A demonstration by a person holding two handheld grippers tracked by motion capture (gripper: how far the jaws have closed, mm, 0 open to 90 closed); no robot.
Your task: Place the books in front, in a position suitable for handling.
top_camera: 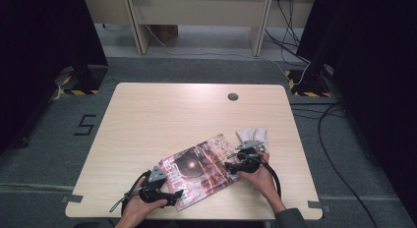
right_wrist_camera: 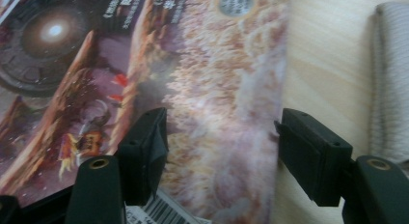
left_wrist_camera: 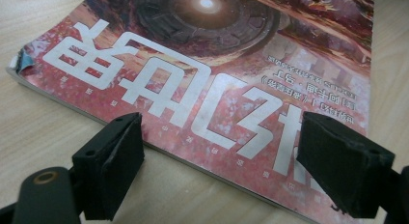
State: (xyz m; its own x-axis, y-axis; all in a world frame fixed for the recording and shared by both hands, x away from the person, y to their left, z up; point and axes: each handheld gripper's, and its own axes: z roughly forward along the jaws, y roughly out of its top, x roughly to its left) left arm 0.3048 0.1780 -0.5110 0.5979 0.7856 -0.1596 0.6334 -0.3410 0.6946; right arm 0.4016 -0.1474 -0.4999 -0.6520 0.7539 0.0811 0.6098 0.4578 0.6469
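A light wooden table (top_camera: 147,120) carries a magazine (top_camera: 196,171) and, near it, a folded cloth (top_camera: 254,135).

The magazine (top_camera: 199,170) has a glossy paper cover that throws back a soft sheen, with a scuffed, slightly torn corner visible in the left gripper view (left_wrist_camera: 21,64). It lies on a table (top_camera: 162,110) of pale wood-grain laminate, smooth and matt, beside a folded cloth (top_camera: 253,135) of off-white fabric with a fine ribbed weave. The left gripper (left_wrist_camera: 219,171) and right gripper (right_wrist_camera: 222,156) are of matt black plastic, their jaws faced with dull, slightly rough black pads.
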